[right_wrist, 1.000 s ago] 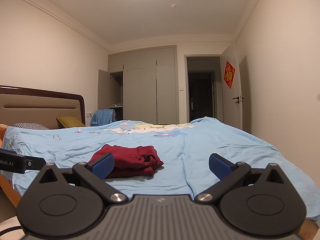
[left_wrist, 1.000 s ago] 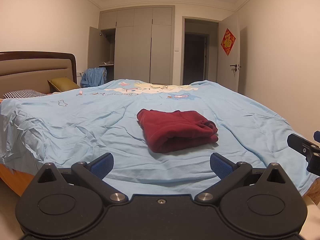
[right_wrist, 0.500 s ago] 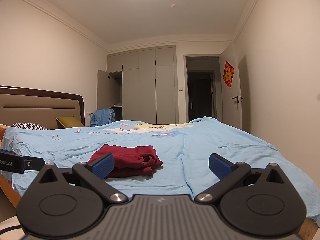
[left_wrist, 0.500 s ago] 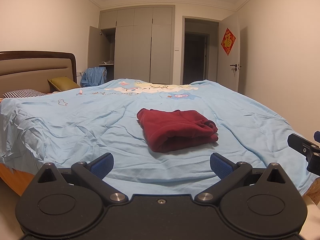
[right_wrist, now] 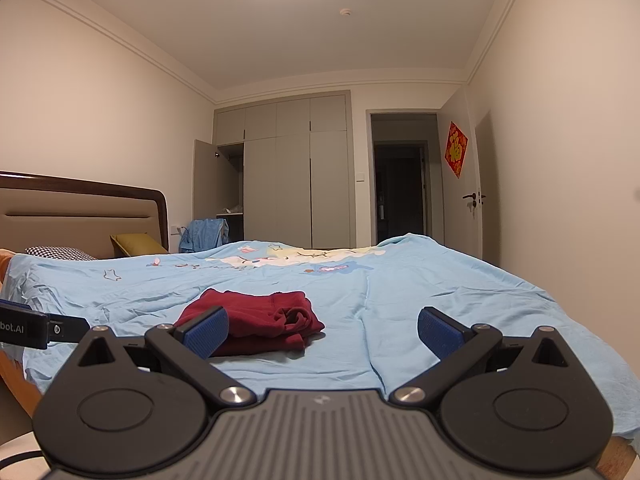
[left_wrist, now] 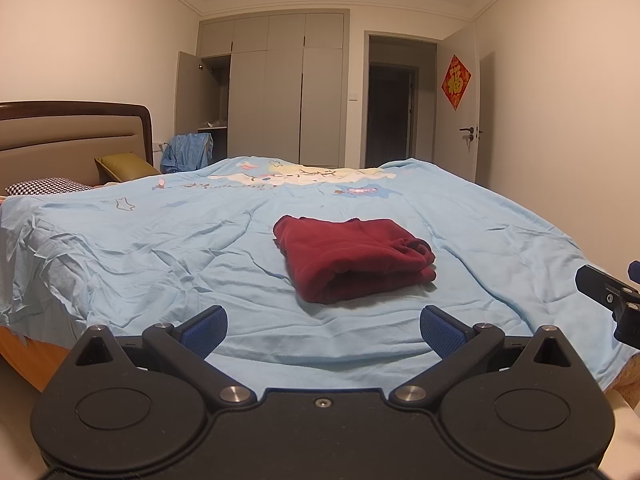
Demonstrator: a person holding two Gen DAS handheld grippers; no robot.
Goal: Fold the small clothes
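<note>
A dark red garment [left_wrist: 352,256] lies folded into a thick bundle on the light blue bedspread [left_wrist: 160,248], near the bed's middle. My left gripper [left_wrist: 322,330] hovers open at the bed's near edge, short of the bundle, nothing between its blue pads. In the right wrist view the same red garment [right_wrist: 272,318] sits ahead and to the left. My right gripper [right_wrist: 322,330] is open too, held back from the bed edge; its left pad [right_wrist: 206,330] overlaps the bundle in the picture only. Each gripper shows at the other view's side edge.
A brown headboard [left_wrist: 72,136] with a checked pillow [left_wrist: 44,187] and an olive cushion [left_wrist: 126,164] stands at the left. Grey wardrobes [left_wrist: 280,92] with one door ajar, a dark doorway [left_wrist: 390,114] and a blue cloth heap [left_wrist: 188,152] lie beyond the bed.
</note>
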